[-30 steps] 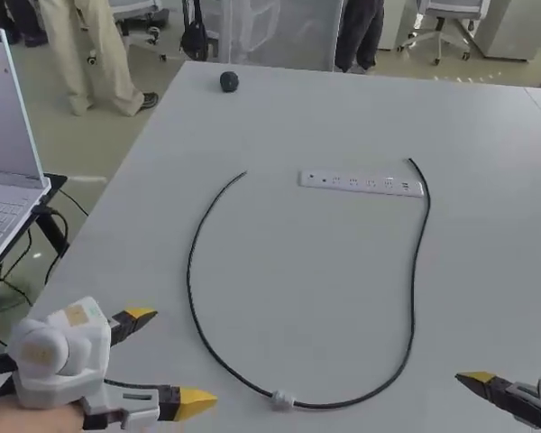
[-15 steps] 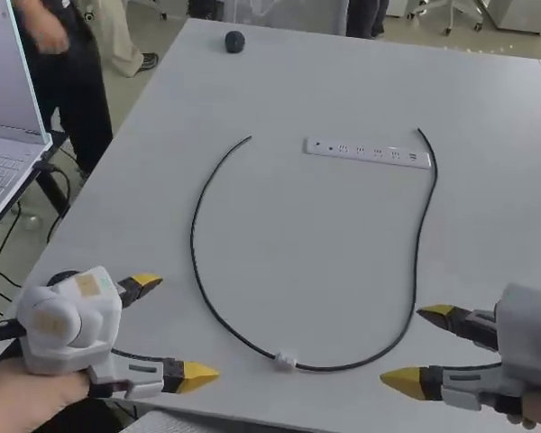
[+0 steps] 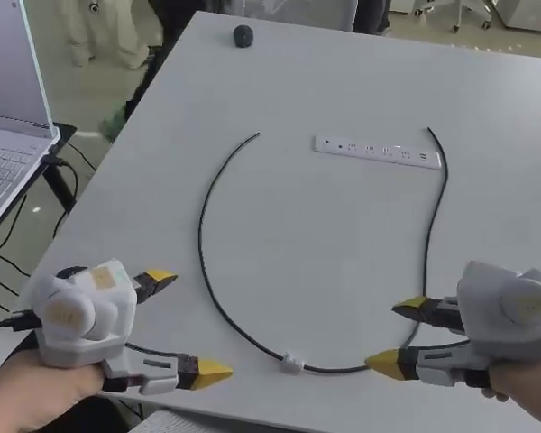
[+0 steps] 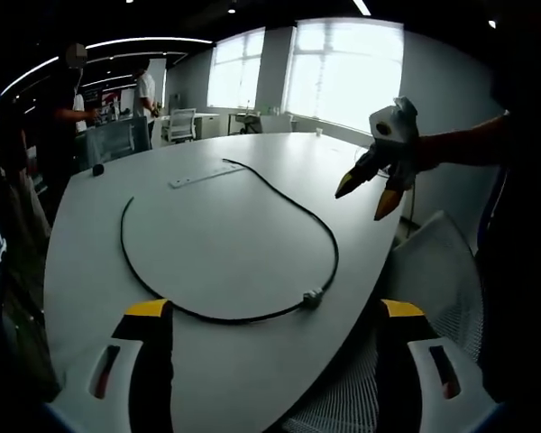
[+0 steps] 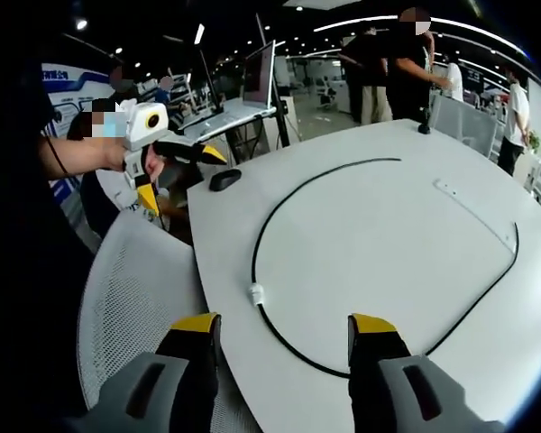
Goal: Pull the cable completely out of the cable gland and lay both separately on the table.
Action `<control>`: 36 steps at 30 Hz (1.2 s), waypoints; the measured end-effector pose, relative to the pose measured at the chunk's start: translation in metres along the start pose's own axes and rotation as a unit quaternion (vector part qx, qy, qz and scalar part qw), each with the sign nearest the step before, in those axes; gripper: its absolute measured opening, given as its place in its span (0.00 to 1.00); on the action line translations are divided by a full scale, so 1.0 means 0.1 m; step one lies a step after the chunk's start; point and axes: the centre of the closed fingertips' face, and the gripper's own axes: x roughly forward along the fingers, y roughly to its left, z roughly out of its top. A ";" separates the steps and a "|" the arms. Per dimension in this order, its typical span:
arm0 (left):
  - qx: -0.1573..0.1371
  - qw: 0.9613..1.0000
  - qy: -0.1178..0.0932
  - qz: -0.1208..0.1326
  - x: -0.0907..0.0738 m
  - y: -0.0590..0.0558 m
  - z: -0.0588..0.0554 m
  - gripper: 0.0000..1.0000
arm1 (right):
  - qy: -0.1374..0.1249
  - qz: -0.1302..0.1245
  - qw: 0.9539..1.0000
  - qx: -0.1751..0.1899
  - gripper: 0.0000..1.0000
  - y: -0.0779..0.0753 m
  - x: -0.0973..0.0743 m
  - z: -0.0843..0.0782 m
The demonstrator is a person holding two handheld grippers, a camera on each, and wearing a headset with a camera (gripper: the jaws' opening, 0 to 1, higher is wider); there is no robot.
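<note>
Cable (image 3: 201, 244) lies in a wide U on the white table (image 3: 325, 244), both ends pointing toward 12 o'clock and the bend at 6 o'clock, nearest the person. On that bend sits the small white cable gland (image 3: 292, 363), with the cable running through it. As I judge it, none of the task is done: the two parts are joined and neither has been picked up.

At 7 o'clock the left gripper (image 3: 198, 323) hangs with its jaws spread wide and nothing between them, near the gland but apart from it. At 5 o'clock the right gripper (image 3: 385, 336) is likewise spread and empty. Its tips are just beside the cable to the right of the gland, and I cannot tell whether they touch it.

One cable end stops close to a power strip (image 3: 379, 152) at 1 o'clock.

What remains is to grip the gland with one tool and the cable with the other, draw the whole length through, and set the two down apart.
</note>
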 end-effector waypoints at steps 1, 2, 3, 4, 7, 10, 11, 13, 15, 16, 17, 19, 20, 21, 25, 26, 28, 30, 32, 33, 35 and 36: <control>0.001 1.000 0.001 0.000 0.00 -0.01 -0.01 0.93 | 0.003 0.002 1.000 -0.001 0.56 0.01 0.02 0.00; 0.001 1.000 0.002 -0.002 0.00 -0.02 -0.02 0.93 | 0.009 0.006 1.000 -0.004 0.56 0.03 0.05 0.00; 0.000 1.000 0.002 -0.003 0.00 -0.04 -0.03 0.93 | 0.015 0.007 1.000 -0.006 0.55 0.03 0.07 -0.01; 0.001 1.000 0.003 -0.004 0.00 -0.04 -0.04 0.93 | 0.021 0.009 1.000 -0.010 0.54 0.04 0.10 -0.01; 0.005 1.000 0.008 -0.005 -0.01 -0.06 -0.07 0.93 | 0.029 0.012 0.999 -0.016 0.54 0.06 0.16 0.00; 0.003 1.000 0.006 -0.009 -0.03 -0.07 -0.08 0.93 | 0.035 0.014 0.999 -0.020 0.53 0.08 0.24 0.02; 0.003 1.000 0.006 -0.010 -0.03 -0.07 -0.08 0.93 | 0.039 0.015 0.999 -0.023 0.53 0.09 0.26 0.02; 0.005 1.000 0.008 -0.013 -0.04 -0.08 -0.09 0.92 | 0.051 0.018 0.998 -0.027 0.52 0.10 0.33 0.01; 0.007 1.000 0.008 -0.014 -0.04 -0.08 -0.10 0.91 | 0.058 0.021 0.998 -0.029 0.51 0.12 0.37 0.01; 0.007 1.000 0.008 -0.015 -0.04 -0.08 -0.10 0.91 | 0.064 0.022 0.997 -0.031 0.51 0.13 0.40 0.01; 0.007 1.000 0.008 -0.015 -0.04 -0.08 -0.10 0.91 | 0.066 0.022 0.997 -0.032 0.51 0.13 0.41 0.00; 0.007 1.000 0.006 -0.016 -0.05 -0.07 -0.09 0.91 | 0.074 0.025 0.996 -0.037 0.50 0.15 0.46 0.00; 0.007 1.000 0.007 -0.017 -0.05 -0.07 -0.10 0.91 | 0.076 0.025 0.996 -0.037 0.50 0.15 0.47 -0.01; 0.007 1.000 0.007 -0.017 -0.06 -0.07 -0.10 0.91 | 0.080 0.026 0.996 -0.036 0.49 0.16 0.50 -0.01; 0.009 1.000 0.005 -0.017 -0.08 -0.05 -0.11 0.91 | 0.089 0.031 0.995 -0.036 0.48 0.19 0.59 -0.04; 0.008 1.000 0.004 -0.016 -0.08 -0.04 -0.11 0.91 | 0.090 0.032 0.995 -0.037 0.48 0.20 0.61 -0.05; 0.004 1.000 0.002 -0.015 -0.08 -0.03 -0.11 0.91 | 0.099 0.032 0.994 -0.043 0.47 0.22 0.66 -0.07; 0.004 1.000 0.004 -0.017 -0.08 -0.03 -0.13 0.91 | 0.109 0.032 0.992 -0.056 0.45 0.23 0.71 -0.10; 0.008 1.000 0.006 -0.019 -0.08 -0.04 -0.14 0.90 | 0.116 0.033 0.990 -0.066 0.45 0.23 0.73 -0.11; 0.010 1.000 0.006 -0.019 -0.08 -0.03 -0.14 0.89 | 0.118 0.033 0.990 -0.069 0.45 0.24 0.76 -0.12; 0.011 1.000 0.004 -0.018 -0.08 -0.02 -0.14 0.89 | 0.120 0.037 0.990 -0.070 0.43 0.24 0.81 -0.11; 0.009 1.000 0.003 -0.018 -0.08 -0.02 -0.14 0.89 | 0.122 0.039 0.989 -0.072 0.42 0.25 0.84 -0.11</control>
